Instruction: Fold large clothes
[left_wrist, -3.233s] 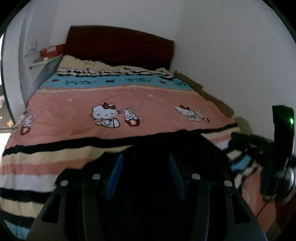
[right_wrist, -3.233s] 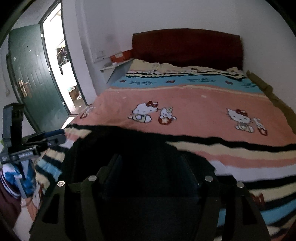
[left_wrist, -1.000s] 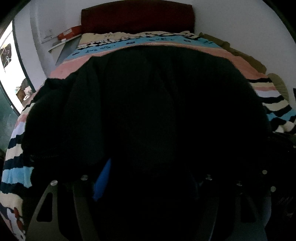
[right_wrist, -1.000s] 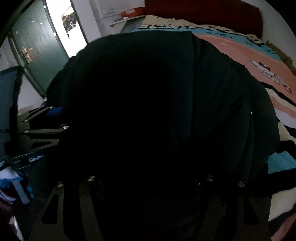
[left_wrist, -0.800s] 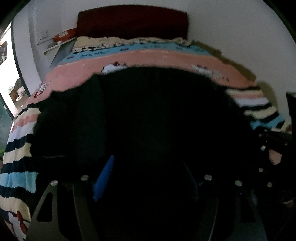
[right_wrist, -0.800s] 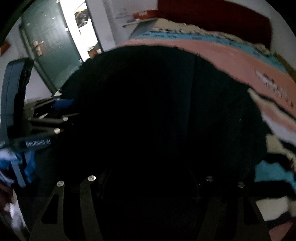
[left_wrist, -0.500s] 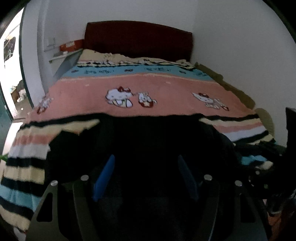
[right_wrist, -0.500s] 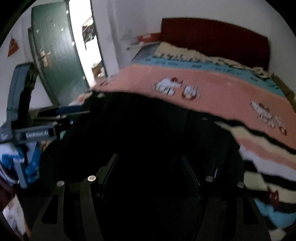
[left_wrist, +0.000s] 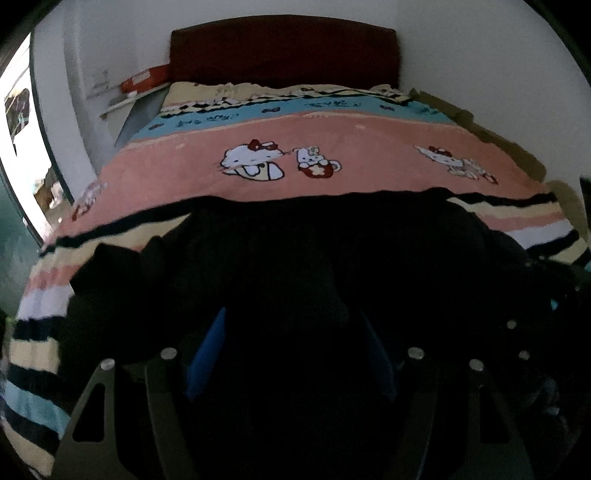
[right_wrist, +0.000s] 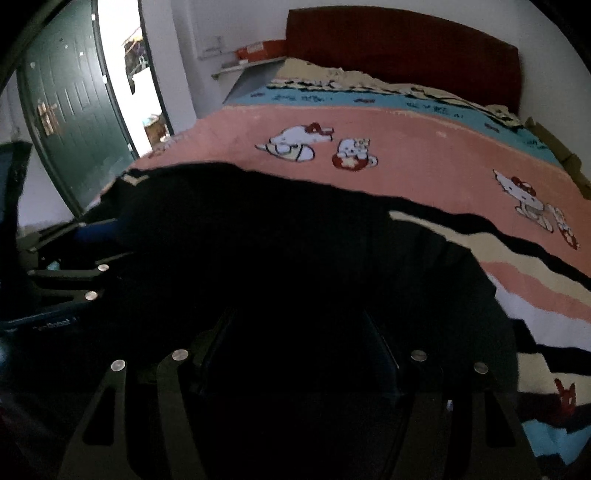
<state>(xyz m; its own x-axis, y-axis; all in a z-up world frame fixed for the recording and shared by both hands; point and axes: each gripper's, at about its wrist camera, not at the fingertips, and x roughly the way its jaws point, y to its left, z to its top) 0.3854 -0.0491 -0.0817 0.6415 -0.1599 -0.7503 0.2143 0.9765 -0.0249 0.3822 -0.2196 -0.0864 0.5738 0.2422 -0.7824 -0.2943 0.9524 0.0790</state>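
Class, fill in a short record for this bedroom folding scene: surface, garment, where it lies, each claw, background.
Surface: bed with a pink cartoon-cat blanket
Garment: large black garment, folds too dark to read
Where it lies: spread across the near, striped end of the blanket
Left claw: fingers apart, over the garment; grip unclear
Right claw: fingers apart, over the garment; grip unclear
Background: dark red headboard, green door standing open

Black garment: filling nearly both views a second ago, now lying lower across the near stripes of the bedspread, uncovering its cartoon cat print. Left gripper: both blue fingers showing again, the right one previously hidden by cloth. Right gripper: finger outlines emerging from the dark fabric.
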